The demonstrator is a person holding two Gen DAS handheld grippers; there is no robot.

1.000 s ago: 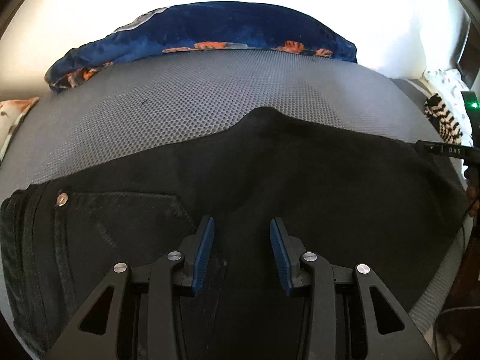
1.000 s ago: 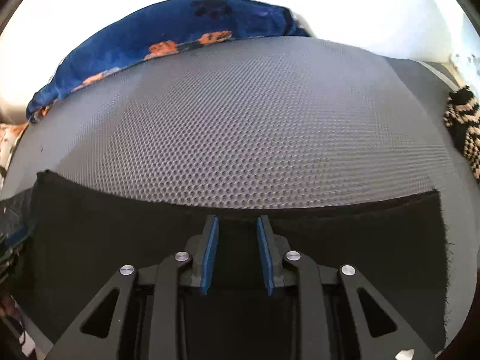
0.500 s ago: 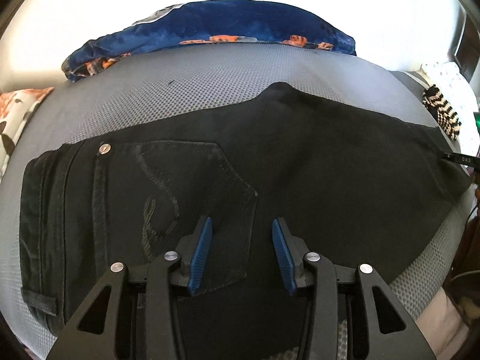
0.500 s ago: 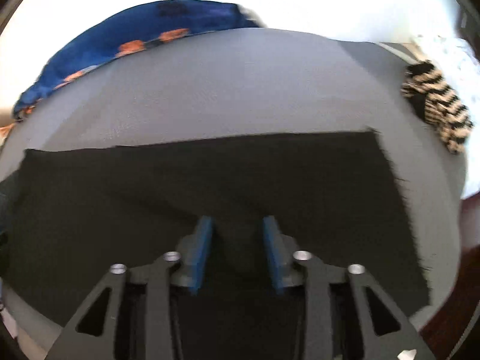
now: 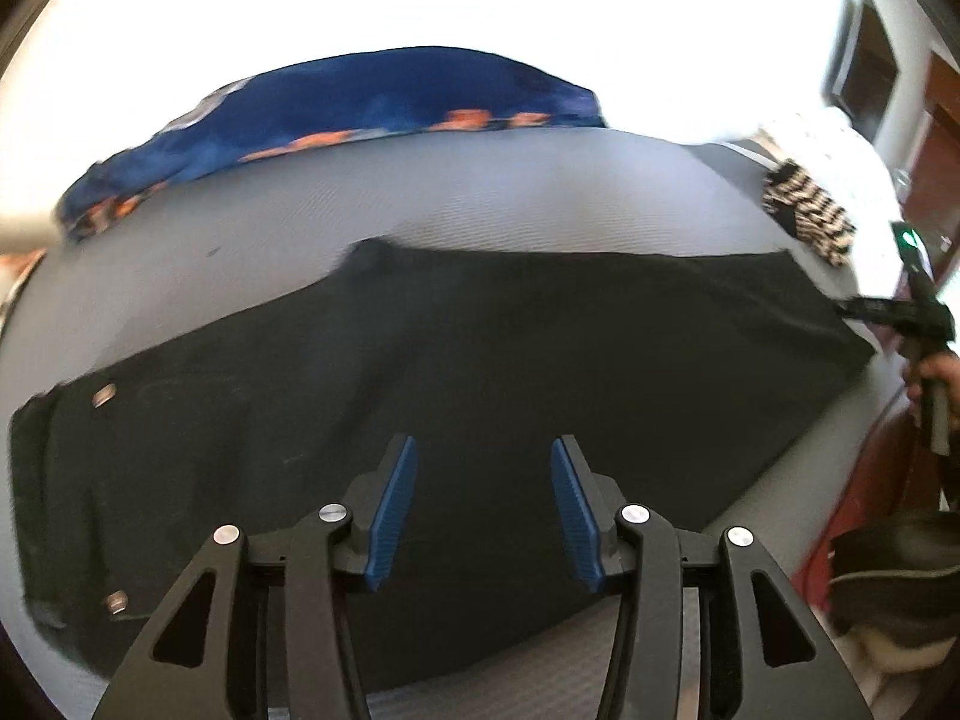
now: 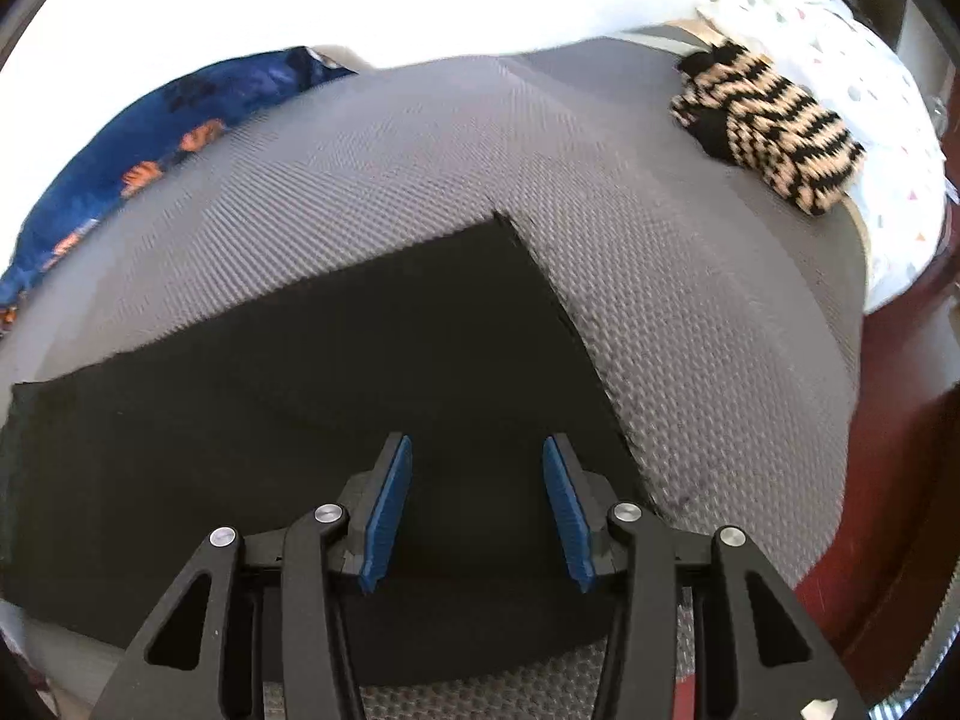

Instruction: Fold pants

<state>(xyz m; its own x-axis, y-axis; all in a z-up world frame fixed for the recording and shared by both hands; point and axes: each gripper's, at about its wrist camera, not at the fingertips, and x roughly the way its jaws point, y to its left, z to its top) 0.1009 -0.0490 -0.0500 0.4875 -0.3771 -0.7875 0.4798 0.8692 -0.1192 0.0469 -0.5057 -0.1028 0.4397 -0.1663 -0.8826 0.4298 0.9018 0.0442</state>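
Black pants lie flat on the grey mesh bed surface, folded lengthwise, waistband at the left, leg ends at the right. My left gripper is open and empty, raised above the seat area. My right gripper is open and empty above the leg end of the pants. The right gripper also shows in the left wrist view, at the hem on the far right.
A blue blanket with orange prints lies along the far edge of the bed. A striped black and tan knit item and a white dotted cloth lie at the right end. The red-brown floor shows past the bed's right edge.
Both grippers have pulled back and up from the pants. The right gripper has opened wider and let go of the fabric. It has swung to the right.
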